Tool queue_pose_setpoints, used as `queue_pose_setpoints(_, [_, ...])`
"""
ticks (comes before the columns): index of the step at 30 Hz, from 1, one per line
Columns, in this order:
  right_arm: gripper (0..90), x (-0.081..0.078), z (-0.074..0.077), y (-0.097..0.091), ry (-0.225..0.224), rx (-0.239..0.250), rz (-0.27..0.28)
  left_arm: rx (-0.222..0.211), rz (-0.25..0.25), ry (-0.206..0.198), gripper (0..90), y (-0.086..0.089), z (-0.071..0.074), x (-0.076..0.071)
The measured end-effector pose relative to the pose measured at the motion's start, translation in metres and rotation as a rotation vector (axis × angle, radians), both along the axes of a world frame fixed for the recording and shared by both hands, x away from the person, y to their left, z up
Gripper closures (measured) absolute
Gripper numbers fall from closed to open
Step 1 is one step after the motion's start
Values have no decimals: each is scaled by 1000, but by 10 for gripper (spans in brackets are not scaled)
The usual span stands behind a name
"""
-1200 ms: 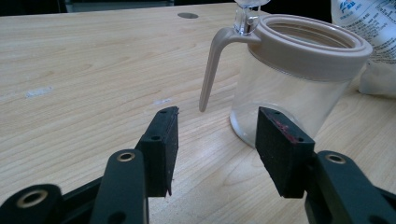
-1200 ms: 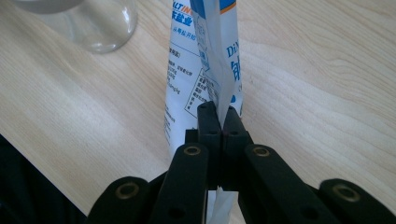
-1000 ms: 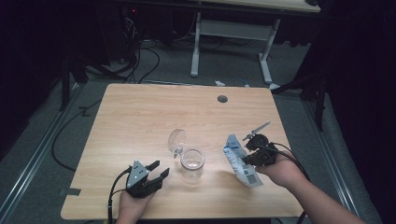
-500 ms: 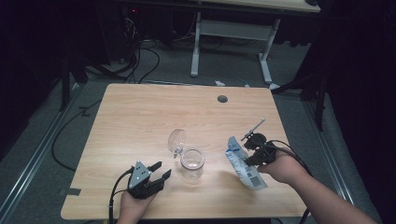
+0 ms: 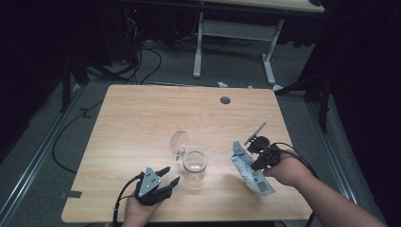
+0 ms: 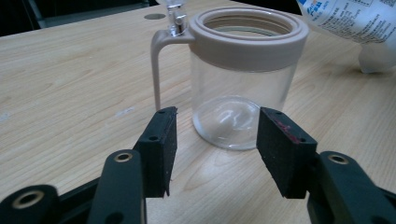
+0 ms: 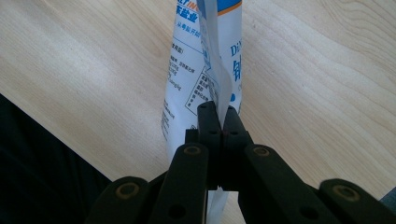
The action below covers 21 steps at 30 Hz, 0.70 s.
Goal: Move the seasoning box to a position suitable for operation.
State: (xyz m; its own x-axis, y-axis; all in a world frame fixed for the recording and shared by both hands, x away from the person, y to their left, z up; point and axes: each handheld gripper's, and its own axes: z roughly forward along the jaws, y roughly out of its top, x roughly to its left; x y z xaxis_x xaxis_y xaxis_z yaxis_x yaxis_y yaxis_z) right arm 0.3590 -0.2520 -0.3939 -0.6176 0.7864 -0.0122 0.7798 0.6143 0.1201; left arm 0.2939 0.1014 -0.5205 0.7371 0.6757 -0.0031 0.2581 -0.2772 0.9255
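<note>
Bright lit table (image 5: 142,123), dark surroundings, soft shadows, slight blur

Two black hand-held tools: the left tool (image 5: 166,176) carries a grey three-cornered plate on top, and the right tool (image 5: 249,151) bears a thin grey rod. Black cables trail from both. Each jaw is a flat black pad on linked arms with brass-ringed pivots; forearms are bare.

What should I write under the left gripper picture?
Open left gripper faces a clear jar on the table.
</note>
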Motion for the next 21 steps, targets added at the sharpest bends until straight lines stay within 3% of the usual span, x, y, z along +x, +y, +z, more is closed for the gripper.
queue_pose_setpoints(5, [900, -2, 0, -2, 4, -6, 0, 18, -16, -15, 476, -6, -1, -4])
queue_pose_setpoints(10, [900, -5, 3, -3, 0, -7, -10, -19, -52, -7, 497, -12, -1, -8])
queue_pose_setpoints(21, [900, -11, 14, 2, -24, 5, -29, -19, -85, -27, 480, -27, 0, -16])
